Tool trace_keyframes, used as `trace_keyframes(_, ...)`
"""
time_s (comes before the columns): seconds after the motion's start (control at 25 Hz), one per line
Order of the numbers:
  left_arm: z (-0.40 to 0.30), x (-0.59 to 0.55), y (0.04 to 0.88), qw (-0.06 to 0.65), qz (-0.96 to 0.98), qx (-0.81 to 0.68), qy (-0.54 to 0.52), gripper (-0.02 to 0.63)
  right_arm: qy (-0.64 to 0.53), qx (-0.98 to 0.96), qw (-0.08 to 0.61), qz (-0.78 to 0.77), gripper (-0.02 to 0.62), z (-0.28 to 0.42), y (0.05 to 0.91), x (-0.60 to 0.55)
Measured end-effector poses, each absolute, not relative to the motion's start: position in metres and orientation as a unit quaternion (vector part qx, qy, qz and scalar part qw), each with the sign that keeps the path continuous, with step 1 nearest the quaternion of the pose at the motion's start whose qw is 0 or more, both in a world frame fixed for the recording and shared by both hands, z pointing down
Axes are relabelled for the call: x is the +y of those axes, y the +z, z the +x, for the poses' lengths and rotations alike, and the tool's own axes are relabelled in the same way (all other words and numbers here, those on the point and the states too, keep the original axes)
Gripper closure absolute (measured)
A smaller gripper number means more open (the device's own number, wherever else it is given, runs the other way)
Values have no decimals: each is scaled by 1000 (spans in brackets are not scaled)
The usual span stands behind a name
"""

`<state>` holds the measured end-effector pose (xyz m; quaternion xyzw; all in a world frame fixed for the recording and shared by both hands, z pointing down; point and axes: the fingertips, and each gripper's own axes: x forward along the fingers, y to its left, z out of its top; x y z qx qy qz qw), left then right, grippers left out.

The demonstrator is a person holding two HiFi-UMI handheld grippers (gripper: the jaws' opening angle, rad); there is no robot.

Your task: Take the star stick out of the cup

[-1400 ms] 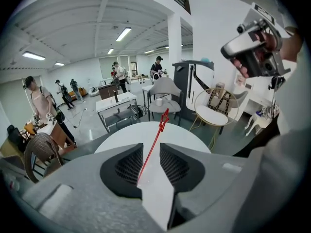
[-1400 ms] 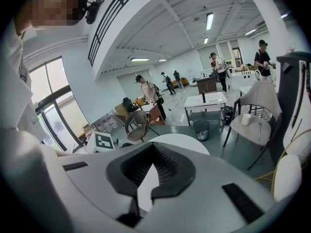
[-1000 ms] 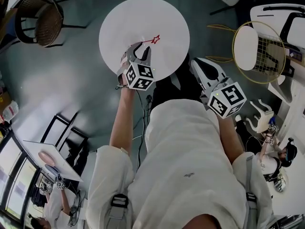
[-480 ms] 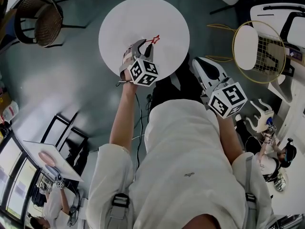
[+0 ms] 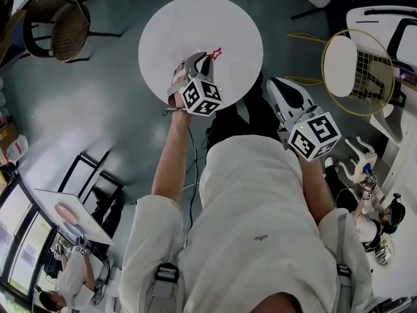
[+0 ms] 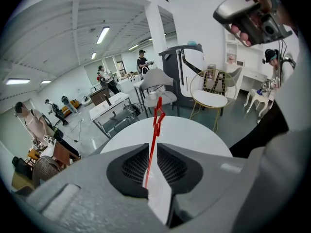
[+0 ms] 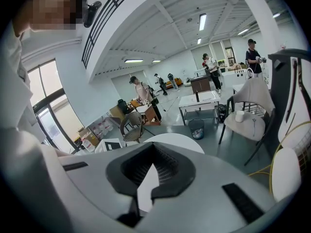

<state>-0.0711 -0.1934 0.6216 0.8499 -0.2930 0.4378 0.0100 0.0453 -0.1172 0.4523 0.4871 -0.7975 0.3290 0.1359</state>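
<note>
The star stick (image 5: 215, 53), thin and red with a star outline at its tip, pokes out of my left gripper (image 5: 201, 60) above the round white table (image 5: 195, 18). In the left gripper view the stick (image 6: 154, 135) runs straight up between the jaws of that gripper (image 6: 150, 148). The jaws are closing and pinch the stick's lower end. No cup shows in any view. My right gripper (image 5: 276, 85) hangs off the table's near right edge, over the floor, shut with nothing in it (image 7: 151, 152).
A gold wire chair with a white seat (image 5: 355, 64) stands right of the table and a dark woven chair (image 5: 55, 25) at the far left. Desks, more chairs and several people fill the room behind. The holder's body fills the lower head view.
My left gripper has drifted slightly right and forward over the table, carrying the star stick with it. The right gripper has barely moved.
</note>
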Motion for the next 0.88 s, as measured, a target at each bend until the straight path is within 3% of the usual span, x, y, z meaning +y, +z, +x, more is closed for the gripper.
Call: trace_keyframes(0.88,-71,-197,611,-3,852,-302,427,584,326,-800,132,486,589,49,452,-118)
